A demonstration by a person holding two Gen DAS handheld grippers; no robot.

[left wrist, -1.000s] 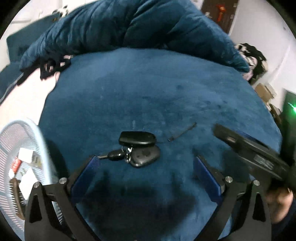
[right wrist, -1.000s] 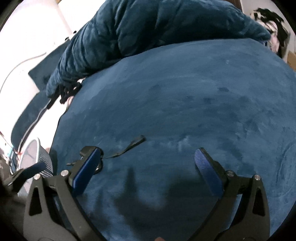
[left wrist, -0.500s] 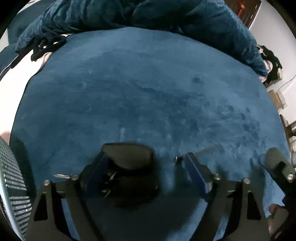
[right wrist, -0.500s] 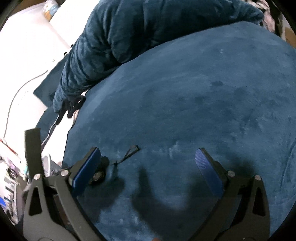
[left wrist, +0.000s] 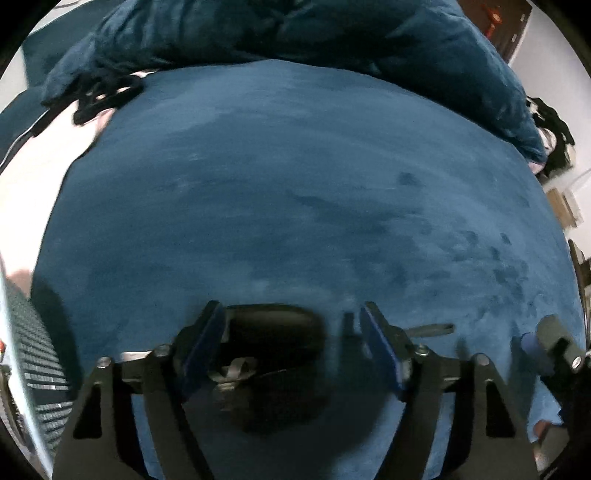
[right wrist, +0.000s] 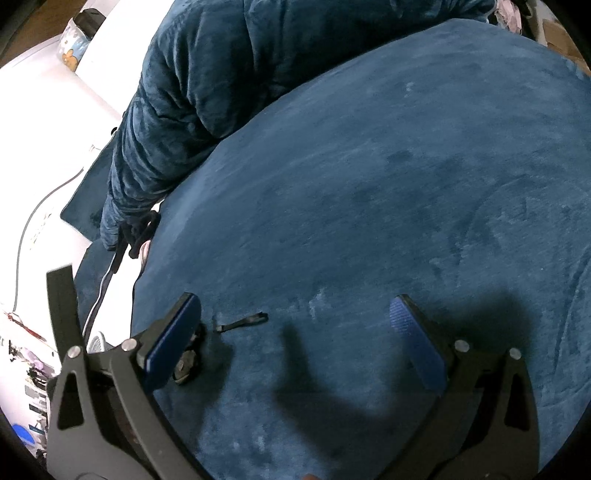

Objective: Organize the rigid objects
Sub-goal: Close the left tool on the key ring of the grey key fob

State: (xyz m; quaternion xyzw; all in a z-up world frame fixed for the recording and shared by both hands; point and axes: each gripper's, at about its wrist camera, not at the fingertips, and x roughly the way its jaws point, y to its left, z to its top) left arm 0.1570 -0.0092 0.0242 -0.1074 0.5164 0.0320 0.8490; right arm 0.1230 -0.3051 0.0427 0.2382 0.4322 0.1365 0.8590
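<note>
Straddling a bunch of keys (left wrist: 273, 365), the left tool (left wrist: 291, 347) points steeply down at the bed (left wrist: 295, 184). Its jaws are opening, with the keys between them: the left pad (left wrist: 201, 345) sits against the bunch, while the right pad (left wrist: 380, 350) stands clear of it, so nothing is clamped. The keys are blurred: two black, rounded fobs, one above the other, joined by a small metal ring, with a key blade poking out past the left pad. A thin black strap (left wrist: 430, 328) trails from the bunch to the right, lying flat on the blue plush. The keys lie near the bed's front edge, toward its left corner, close to a white mesh basket (left wrist: 33, 362) beyond that edge.

The right tool (right wrist: 295, 332) hovers over bare plush with its jaws wide apart and empty; the keys and strap show just beyond its left pad (right wrist: 171, 341). A rumpled blue blanket (left wrist: 295, 33) is heaped along the bed's far edge.
</note>
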